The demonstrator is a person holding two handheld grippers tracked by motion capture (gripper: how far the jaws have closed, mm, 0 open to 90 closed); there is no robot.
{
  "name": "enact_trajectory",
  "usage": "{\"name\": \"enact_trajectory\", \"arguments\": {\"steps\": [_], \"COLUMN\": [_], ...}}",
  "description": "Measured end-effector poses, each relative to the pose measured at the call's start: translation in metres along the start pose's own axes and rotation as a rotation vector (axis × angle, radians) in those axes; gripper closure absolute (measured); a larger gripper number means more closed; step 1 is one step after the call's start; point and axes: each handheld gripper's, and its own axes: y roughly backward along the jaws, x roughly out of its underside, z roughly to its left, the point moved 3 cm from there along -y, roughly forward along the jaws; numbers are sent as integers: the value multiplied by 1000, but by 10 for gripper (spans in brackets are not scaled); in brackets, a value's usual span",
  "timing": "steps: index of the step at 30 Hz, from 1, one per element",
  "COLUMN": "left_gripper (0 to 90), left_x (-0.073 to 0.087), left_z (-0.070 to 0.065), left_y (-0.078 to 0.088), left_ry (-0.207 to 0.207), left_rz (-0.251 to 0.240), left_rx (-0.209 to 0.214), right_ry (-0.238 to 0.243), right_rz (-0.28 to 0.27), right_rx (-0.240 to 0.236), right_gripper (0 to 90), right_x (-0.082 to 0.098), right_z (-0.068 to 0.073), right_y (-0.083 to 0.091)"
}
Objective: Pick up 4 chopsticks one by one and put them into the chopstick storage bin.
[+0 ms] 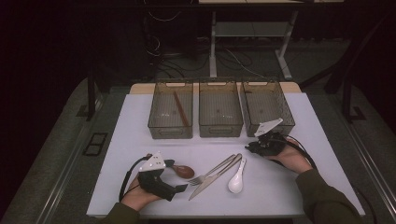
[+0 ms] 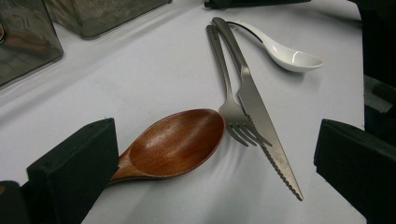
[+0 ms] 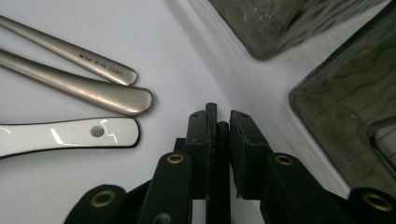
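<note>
My left gripper (image 1: 176,176) rests at the front left, open wide. In its own view the left gripper (image 2: 213,135) has a brown wooden spoon (image 2: 175,142) lying on the table between its jaws, the handle running behind the left jaw. Just right of that wooden spoon (image 1: 184,171) lie a metal fork (image 1: 212,170) crossed by a knife (image 1: 217,176), then a white ceramic spoon (image 1: 236,180). My right gripper (image 1: 251,147) sits near the right bin. In its own view the right gripper (image 3: 219,122) is shut on a thin black strip (image 3: 222,154) that I cannot identify.
Three dark see-through bins stand in a row at the back: left bin (image 1: 170,131) holds a brown wooden stick (image 1: 181,109), middle bin (image 1: 220,130), right bin (image 1: 267,84). Two bin corners (image 3: 345,116) stand close by the right jaws. The white tabletop (image 1: 135,140) ends just behind my hands.
</note>
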Motion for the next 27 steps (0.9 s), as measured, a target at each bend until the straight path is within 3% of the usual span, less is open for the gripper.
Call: {"name": "enact_trajectory", "arguments": {"steps": [2, 7, 12, 20, 27], "left_gripper": [0, 0, 0, 0, 0], "left_x": [0, 0, 0, 0, 0], "left_z": [0, 0, 1, 1, 1], "left_y": [0, 1, 1, 3, 3], "left_ry": [0, 5, 5, 7, 11], "left_rz": [0, -1, -4, -6, -9], "left_rx": [-1, -5, -7, -8, -9], "right_ry": [-10, -40, -70, -78, -116], "right_rz": [-3, -30, -43, -65, -76], "right_rx": [2, -14, -1, 26, 44], "right_gripper": [760, 615, 509, 468, 434], "right_x": [1, 3, 7, 26, 47], "right_z": [-1, -3, -5, 0, 4], "right_y": [-1, 4, 14, 41, 60]}}
